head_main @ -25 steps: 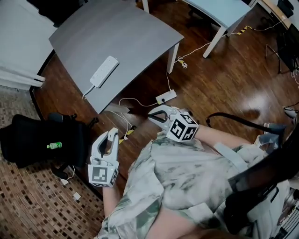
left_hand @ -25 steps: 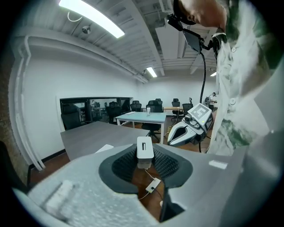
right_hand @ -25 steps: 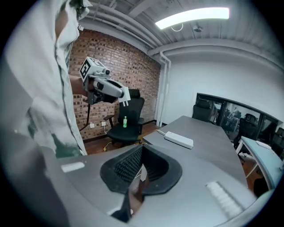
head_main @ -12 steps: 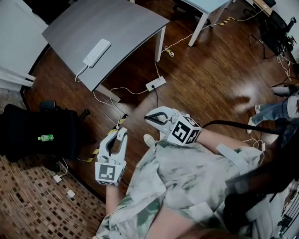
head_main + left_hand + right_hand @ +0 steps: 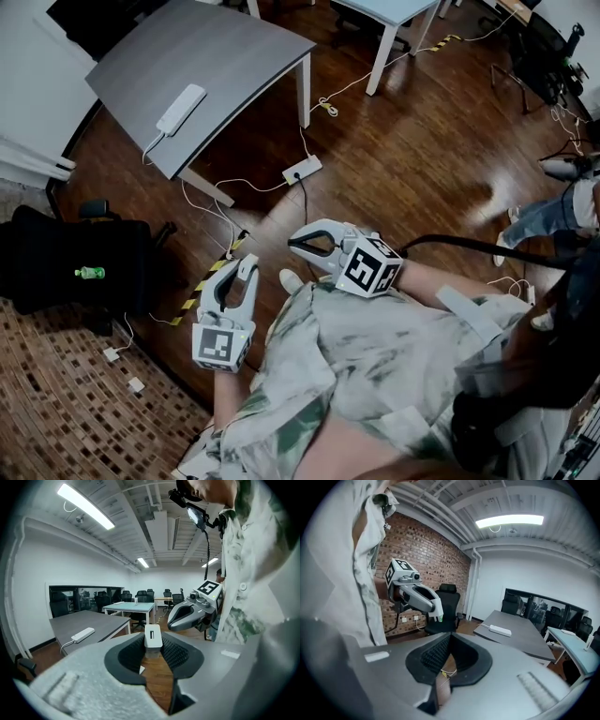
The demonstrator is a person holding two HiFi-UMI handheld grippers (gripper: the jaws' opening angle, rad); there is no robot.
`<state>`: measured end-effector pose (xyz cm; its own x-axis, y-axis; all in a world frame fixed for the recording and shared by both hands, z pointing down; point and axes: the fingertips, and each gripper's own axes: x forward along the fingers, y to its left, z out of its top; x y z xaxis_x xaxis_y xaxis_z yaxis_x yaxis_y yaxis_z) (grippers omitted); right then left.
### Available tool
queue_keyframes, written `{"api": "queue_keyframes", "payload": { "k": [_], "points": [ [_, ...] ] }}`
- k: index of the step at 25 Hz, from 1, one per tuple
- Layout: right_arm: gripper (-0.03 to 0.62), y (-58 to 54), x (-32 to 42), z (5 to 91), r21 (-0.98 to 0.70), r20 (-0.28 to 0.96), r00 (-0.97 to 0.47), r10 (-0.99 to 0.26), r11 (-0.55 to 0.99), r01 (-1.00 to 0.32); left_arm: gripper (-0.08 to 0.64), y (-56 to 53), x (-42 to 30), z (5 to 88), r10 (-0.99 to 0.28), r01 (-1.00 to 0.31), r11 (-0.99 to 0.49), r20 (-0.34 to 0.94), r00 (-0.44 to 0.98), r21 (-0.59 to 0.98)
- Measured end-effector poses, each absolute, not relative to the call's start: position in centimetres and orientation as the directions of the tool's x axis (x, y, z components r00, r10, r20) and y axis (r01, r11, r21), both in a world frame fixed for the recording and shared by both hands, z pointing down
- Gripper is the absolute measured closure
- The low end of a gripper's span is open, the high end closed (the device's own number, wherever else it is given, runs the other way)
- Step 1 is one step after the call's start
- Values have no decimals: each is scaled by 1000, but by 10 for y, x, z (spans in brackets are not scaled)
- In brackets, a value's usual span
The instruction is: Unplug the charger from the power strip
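Wooden floor (image 5: 422,159) below, grey table (image 5: 225,47) far left. My left gripper (image 5: 247,268) clamps the white charger (image 5: 153,636); my right gripper (image 5: 294,244) is pinched together, empty.

power strip (image 5: 181,109) on desk (image 5: 234,56), near its left edge. second strip (image 5: 303,170) on floor (image 5: 412,159), right of desk's near corner. chair (image 5: 56,281) far left, bottle (image 5: 90,273) on it. charger (image 5: 153,636) between left claw (image 5: 247,264) tips.

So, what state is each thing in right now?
left gripper: shut on the charger
charger: unplugged, upright between the pads
right gripper: shut, empty
power strip: flat on the grey table, nothing plugged in
green bottle: lying on the black chair
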<state>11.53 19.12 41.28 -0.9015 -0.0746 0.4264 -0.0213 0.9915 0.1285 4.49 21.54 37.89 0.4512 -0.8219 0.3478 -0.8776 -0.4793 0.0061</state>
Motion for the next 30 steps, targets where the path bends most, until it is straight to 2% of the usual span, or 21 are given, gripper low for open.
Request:
{"api": "queue_keyframes", "payload": {
  "k": [9,15,19,30],
  "points": [
    [586,223,227,406,110,415,-907,-67,994,-23,454,246,155,360,-823,-887,-460,354,444,42],
    [586,247,265,407,105,393,-919,-39,994,3,455,276,199,360,-813,-891,-452,388,433,48],
    [586,253,272,401,118,380,-924,-49,993,-4,456,283,200,357,-811,-895,-444,413,415,26],
    [586,265,245,377,161,355,-932,-77,987,-20,456,291,170,352,-818,-886,-463,374,438,26]
  ]
}}
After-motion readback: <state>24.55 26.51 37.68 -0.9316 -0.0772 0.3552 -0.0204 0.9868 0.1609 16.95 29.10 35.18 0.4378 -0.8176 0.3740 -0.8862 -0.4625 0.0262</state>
